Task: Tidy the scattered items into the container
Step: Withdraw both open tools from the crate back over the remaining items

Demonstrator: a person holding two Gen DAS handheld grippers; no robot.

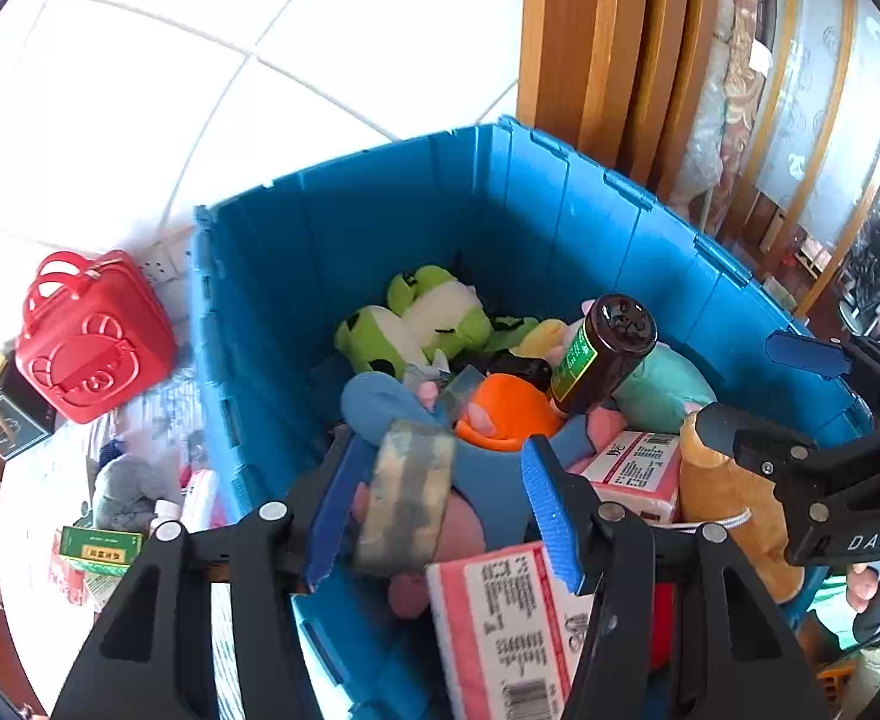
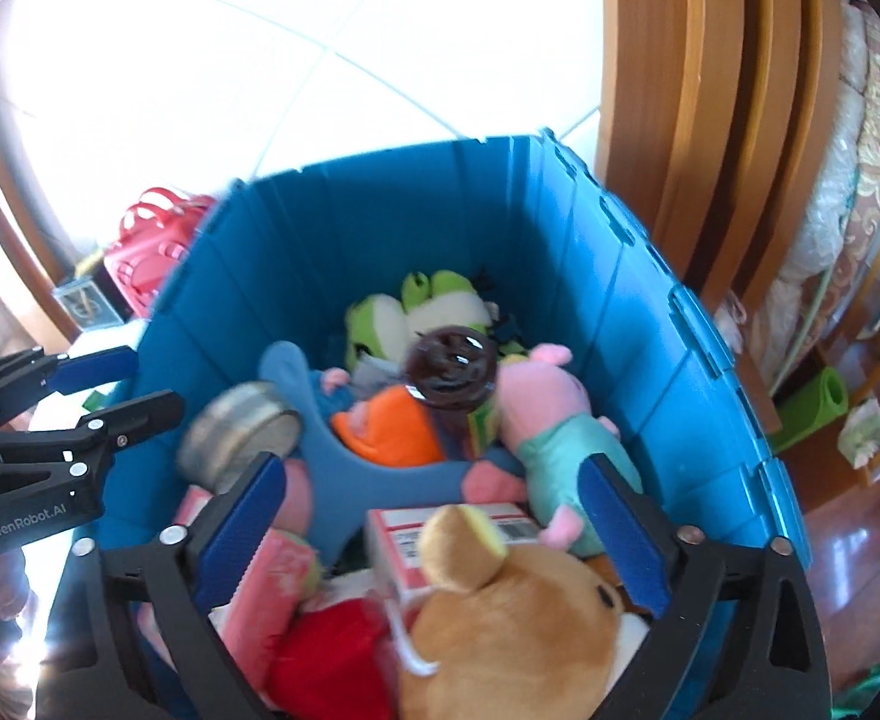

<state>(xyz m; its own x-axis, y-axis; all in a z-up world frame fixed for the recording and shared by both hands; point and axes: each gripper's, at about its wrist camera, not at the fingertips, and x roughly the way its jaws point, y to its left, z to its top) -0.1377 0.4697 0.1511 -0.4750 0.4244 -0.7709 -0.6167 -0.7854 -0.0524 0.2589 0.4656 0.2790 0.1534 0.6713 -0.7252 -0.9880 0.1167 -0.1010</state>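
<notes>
Tin (image 1: 407, 495) seen between left gripper (image 1: 440, 516) pads over bin (image 1: 499, 192), grip probably not released. Right gripper (image 2: 434, 525) spread wide, empty; bottle (image 2: 451, 369) apparently dropping.

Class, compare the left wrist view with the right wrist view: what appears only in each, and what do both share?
Only the left wrist view: a green box on the floor left of the bin, and the bottle's green label. Only the right wrist view: a rolled green mat and a red plush. Both: the blue bin, frog plush, dark bottle, and brown bear.
</notes>
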